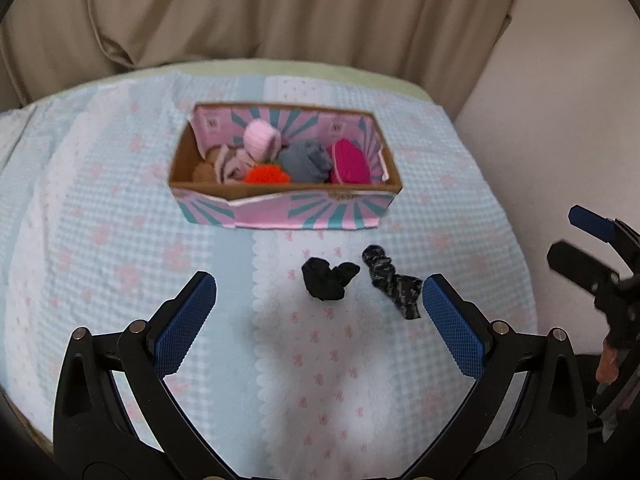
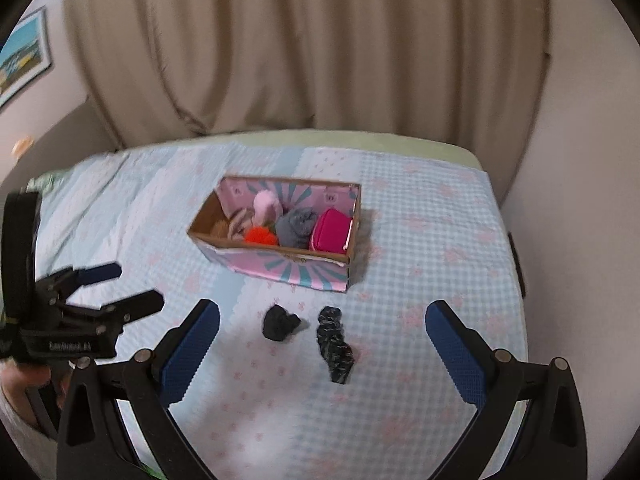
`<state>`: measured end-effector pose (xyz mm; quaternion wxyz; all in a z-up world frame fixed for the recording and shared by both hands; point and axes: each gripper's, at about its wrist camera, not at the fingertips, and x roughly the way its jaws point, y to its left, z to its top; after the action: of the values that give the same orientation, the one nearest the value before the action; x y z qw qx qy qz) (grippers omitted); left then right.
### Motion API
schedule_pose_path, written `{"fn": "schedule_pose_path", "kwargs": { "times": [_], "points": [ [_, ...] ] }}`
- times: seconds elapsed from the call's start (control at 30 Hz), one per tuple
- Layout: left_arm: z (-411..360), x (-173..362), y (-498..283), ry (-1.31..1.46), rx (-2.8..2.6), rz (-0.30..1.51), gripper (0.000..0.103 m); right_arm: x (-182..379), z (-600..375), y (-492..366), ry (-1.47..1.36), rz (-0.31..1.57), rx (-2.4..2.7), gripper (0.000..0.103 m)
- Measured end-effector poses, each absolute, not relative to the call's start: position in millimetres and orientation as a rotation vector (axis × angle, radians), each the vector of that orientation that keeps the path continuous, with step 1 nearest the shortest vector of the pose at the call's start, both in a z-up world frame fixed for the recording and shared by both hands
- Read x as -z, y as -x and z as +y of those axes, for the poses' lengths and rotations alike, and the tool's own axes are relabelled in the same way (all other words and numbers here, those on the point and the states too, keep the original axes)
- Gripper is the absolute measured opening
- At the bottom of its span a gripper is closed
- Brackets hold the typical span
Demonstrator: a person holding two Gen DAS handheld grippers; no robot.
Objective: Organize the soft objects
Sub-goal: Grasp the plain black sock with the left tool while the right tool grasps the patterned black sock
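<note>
A pink and teal cardboard box (image 1: 320, 212) (image 2: 280, 270) stands on the bed, holding a pale pink knit piece (image 1: 259, 140), a grey sock bundle (image 1: 306, 160), an orange pompom (image 1: 267, 176) and a magenta pouch (image 1: 350, 160). In front of it lie a plain black sock (image 1: 326, 280) (image 2: 280, 322) and a patterned black sock (image 1: 394, 284) (image 2: 334, 344). My left gripper (image 1: 318, 298) (image 2: 132, 288) hovers open just short of both socks. My right gripper (image 2: 322, 334) (image 1: 568, 236) is open too, above and behind them, and holds nothing.
The bed carries a light blue checked quilt (image 1: 100, 208) (image 2: 432, 240) with pink bows. Beige curtains (image 1: 280, 8) hang behind it and a pale wall (image 1: 560, 100) closes the right side. A framed picture (image 2: 24, 56) hangs at left. A hand (image 2: 24, 380) grips the left tool.
</note>
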<state>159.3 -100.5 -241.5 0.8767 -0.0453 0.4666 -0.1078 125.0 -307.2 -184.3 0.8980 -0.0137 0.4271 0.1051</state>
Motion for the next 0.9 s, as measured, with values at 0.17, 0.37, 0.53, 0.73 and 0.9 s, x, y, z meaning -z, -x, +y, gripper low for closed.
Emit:
{"fn": "schedule_pose_path", "kwargs": {
  "times": [0.17, 0.37, 0.53, 0.73, 0.9],
  "points": [
    [-117, 301, -180, 0.098, 0.203, 0.998, 0.102, 249, -313, -142, 0.07, 0.943, -0.292, 0.103],
    [-133, 369, -203, 0.109, 0.222, 1.042, 0.101, 330, -312, -162, 0.117, 1.016, -0.36, 0.096],
    [-146, 412, -223, 0.087, 0.244, 1.08, 0.094, 382, -303, -175, 0.161, 1.053, -0.41, 0.091],
    [-155, 445, -241, 0.079, 0.241, 1.108, 0.086, 421, -293, -190, 0.197, 1.073, -0.437, 0.084],
    [-163, 458, -244, 0.023, 0.227, 1.125, 0.066, 440, -286, -199, 0.204, 1.077, -0.44, 0.068]
  ]
}}
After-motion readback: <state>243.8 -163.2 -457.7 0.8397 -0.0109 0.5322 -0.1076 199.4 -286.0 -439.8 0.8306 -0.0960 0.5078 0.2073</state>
